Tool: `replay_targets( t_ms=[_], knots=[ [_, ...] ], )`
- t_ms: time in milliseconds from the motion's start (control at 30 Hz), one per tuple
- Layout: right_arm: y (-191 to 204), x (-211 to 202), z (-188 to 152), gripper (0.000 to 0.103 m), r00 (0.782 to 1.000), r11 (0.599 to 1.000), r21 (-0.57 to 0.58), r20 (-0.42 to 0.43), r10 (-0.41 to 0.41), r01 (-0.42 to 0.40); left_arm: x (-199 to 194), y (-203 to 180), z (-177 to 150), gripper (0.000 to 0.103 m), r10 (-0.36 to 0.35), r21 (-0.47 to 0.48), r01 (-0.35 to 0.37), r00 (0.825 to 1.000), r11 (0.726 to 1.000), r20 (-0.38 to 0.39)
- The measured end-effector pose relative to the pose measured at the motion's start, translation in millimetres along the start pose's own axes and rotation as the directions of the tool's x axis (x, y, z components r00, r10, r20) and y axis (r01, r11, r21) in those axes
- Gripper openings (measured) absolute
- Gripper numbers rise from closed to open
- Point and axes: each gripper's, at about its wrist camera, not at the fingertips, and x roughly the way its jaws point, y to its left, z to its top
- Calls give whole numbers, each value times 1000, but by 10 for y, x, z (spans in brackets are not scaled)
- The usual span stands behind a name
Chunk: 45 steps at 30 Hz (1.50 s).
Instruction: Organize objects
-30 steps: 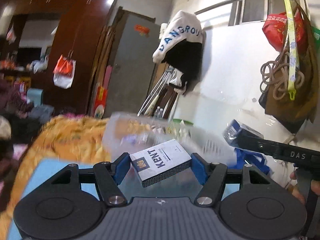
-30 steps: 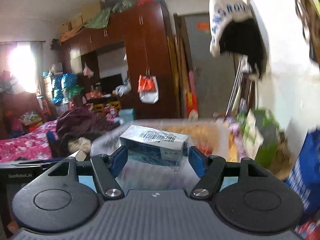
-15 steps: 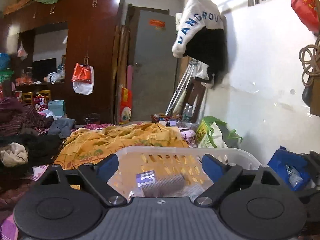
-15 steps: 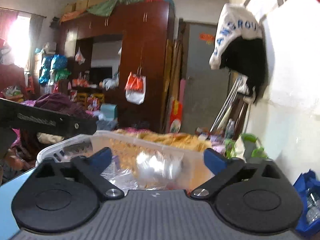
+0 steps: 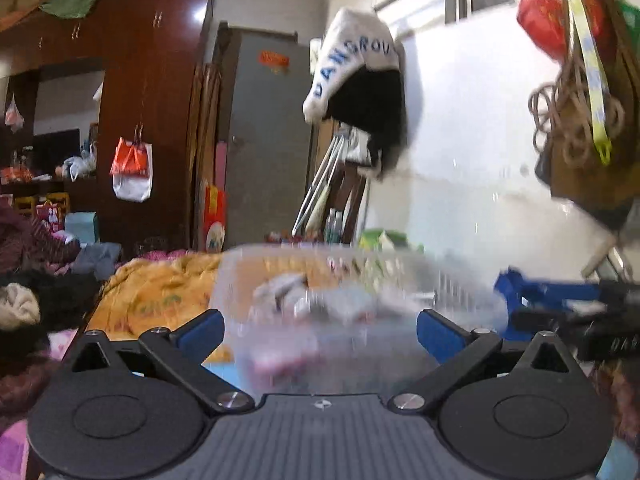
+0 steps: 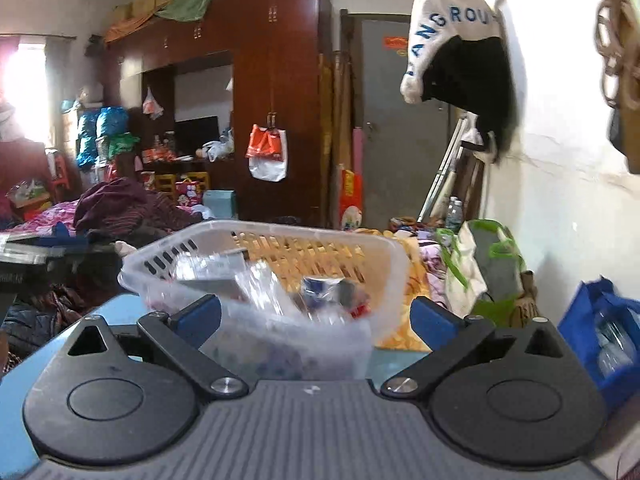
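Note:
A translucent white plastic basket (image 6: 384, 252) stands on a light blue table (image 6: 120, 308) just ahead of both grippers. It holds several small packs and plastic-wrapped items (image 6: 256, 280). In the left wrist view the basket (image 5: 240, 276) is blurred by motion. My left gripper (image 5: 320, 332) is open and empty, its blue pads (image 5: 200, 330) spread wide in front of the basket. My right gripper (image 6: 316, 316) is open and empty, its blue pads (image 6: 434, 318) on either side of the basket's near end.
A yellow blanket (image 5: 160, 288) lies behind the basket. A blue bag (image 6: 600, 332) sits at the right by the white wall. Clothes are piled on the left (image 6: 124, 208). The other gripper shows at the right edge of the left wrist view (image 5: 580, 320).
One second ago my left gripper held a KENT pack and my right a blue-white box. Both let go; the items are now in the basket and both grippers are open.

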Motion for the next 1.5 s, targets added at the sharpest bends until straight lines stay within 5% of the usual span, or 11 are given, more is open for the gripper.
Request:
replay_targets(
  t_ms=[567,1500],
  knots=[
    [9,-34,-131,103,1000,1000,21,2,16,-16,-155,-177,-121,103,85,27,-85,996,996,-26],
    [-77,-76,-77,103,1000,999,45,25,11,-12,-37,-507,62,103,83,67,-79,995,995,-51]
  ],
)
